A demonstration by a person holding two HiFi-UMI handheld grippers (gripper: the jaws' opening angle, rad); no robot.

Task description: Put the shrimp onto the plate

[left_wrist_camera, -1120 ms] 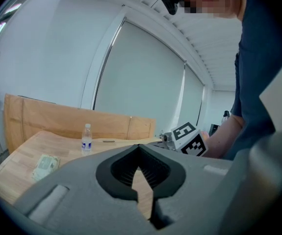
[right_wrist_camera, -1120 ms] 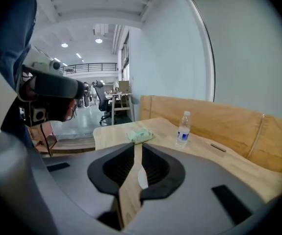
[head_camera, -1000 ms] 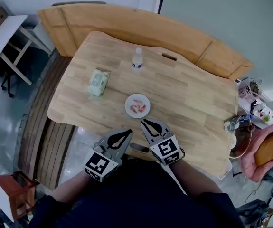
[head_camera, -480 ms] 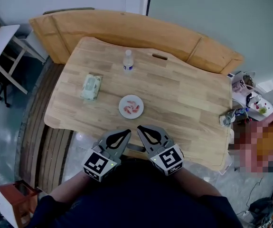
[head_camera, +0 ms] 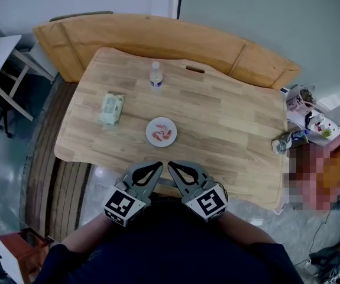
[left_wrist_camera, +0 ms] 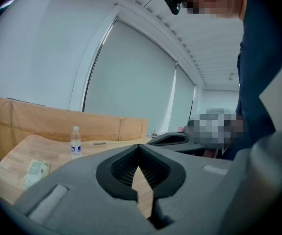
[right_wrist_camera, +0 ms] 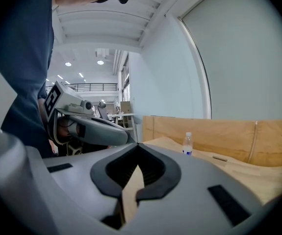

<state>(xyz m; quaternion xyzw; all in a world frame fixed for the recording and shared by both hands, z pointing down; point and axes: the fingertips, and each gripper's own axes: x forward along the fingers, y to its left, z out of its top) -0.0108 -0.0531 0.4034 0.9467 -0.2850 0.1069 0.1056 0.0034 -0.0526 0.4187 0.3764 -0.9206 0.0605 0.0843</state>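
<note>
A small white plate sits near the middle of the wooden table, and pink shrimp lie on it. Both grippers hover side by side at the table's near edge, close to my body and short of the plate. My left gripper is shut, tips touching, with nothing in it. My right gripper is shut too, and empty. In the left gripper view the jaws meet at their tips; in the right gripper view the jaws also meet.
A water bottle stands at the table's far side, with a dark slot in the tabletop to its right. A packet of wipes lies at the left. A wooden bench back curves behind the table. Clutter sits past the right edge.
Both grippers have drawn together at the near edge, and the right gripper's jaws have closed. The view has shifted slightly, so the table sits further left in the frame.
</note>
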